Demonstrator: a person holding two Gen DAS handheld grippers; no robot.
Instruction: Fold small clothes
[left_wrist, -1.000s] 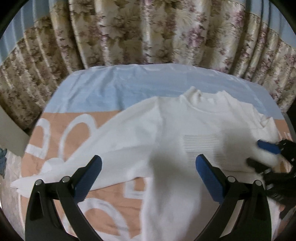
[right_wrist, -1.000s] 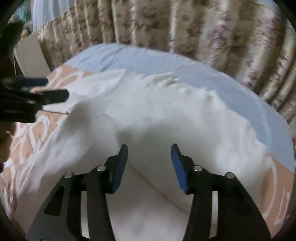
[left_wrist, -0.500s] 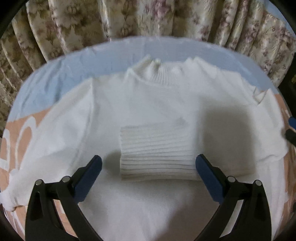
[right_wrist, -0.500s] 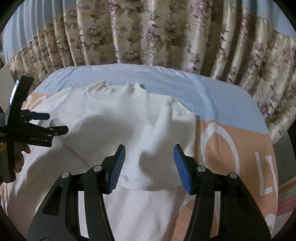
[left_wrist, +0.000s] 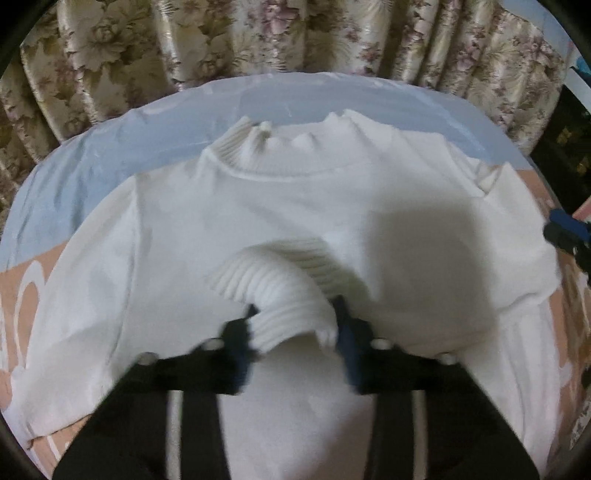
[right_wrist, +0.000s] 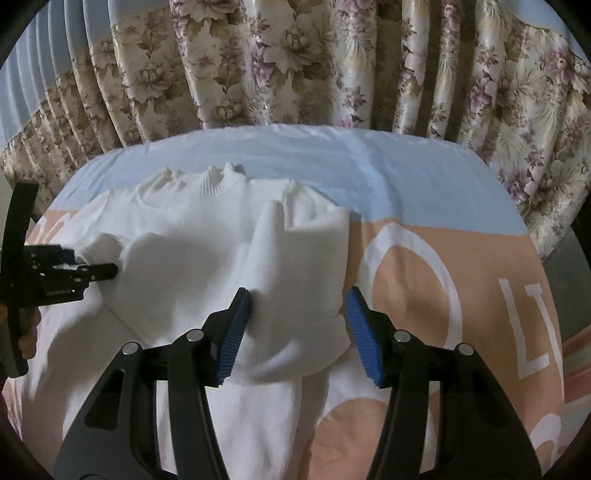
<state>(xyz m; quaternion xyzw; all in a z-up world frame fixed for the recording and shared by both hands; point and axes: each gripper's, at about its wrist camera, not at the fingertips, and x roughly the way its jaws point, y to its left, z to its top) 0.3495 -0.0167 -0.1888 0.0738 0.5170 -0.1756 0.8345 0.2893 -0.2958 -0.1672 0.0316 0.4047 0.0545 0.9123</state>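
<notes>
Our left tool (left_wrist: 295, 325) has just closed and now pinches the ribbed cuff (left_wrist: 273, 284) of the white sweater (left_wrist: 258, 206), spread on the bed (right_wrist: 406, 177). Our right tool (right_wrist: 297, 328) stands spread astride the folded shoulder.

Both views look steeply down and forward, toward flowered curtains (left_wrist: 295, 37) at twelve o'clock. The left wrist view sits close over the white sweater's (left_wrist: 258, 206) chest. The right wrist view hangs over its right edge. They share the collar (right_wrist: 207, 181) and the opposite tool.
</notes>
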